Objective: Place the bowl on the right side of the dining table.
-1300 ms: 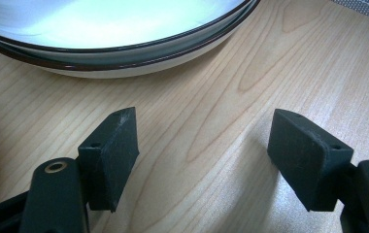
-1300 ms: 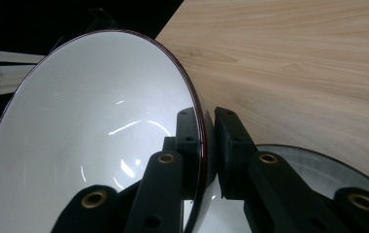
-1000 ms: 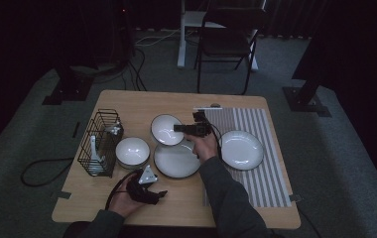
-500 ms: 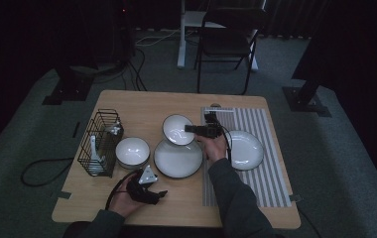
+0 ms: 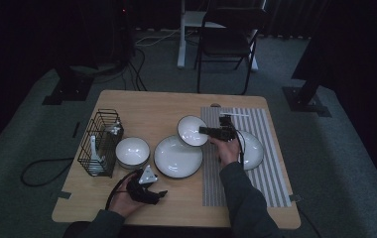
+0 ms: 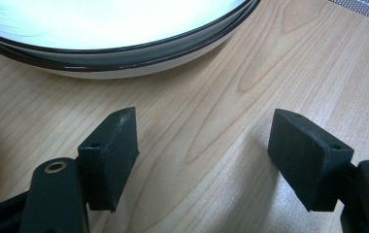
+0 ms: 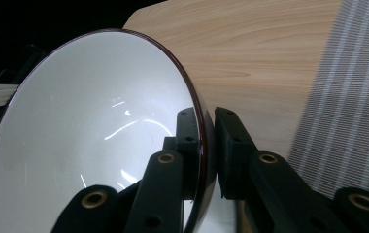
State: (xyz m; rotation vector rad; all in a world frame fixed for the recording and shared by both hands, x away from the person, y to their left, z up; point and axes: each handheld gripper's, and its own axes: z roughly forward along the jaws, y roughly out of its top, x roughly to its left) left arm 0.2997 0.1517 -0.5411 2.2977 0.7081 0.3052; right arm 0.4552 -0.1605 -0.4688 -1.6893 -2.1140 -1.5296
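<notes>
- Standing under everything is the wooden table point(image 5: 142, 106), and it is carrying a striped mat point(image 5: 271, 168) that is running from its far edge to its near edge along the right side.
- Sitting near the table's left edge is a black wire rack point(image 5: 99, 144), with pale utensils standing inside it.
- Lying flat near the middle of the table is the large plate point(image 5: 177, 156); in the left gripper view its dark-rimmed edge point(image 6: 124, 46) is lying just beyond the spread jaws.
- Resting on the striped mat toward the right edge is a second plate point(image 5: 252, 148), partly hidden by the person's right hand.
- Sitting between the rack and the large plate is a small bowl point(image 5: 132, 151), upright on the wood.
- Hanging tilted above the spot where the large plate's far rim nears the mat's left edge is the white bowl point(image 5: 192, 130), its opening facing the camera; in the right gripper view its dark rim point(image 7: 199, 126) is running between the two pads.
- Clamping that rim is the right gripper point(image 5: 217, 132), one pad inside the white bowl and the other against its outer wall.
- Resting low near the table's near edge, just in front of the large plate, is the left gripper point(image 5: 147, 186); its jaws are standing wide apart over bare wood, with nothing between them.
</notes>
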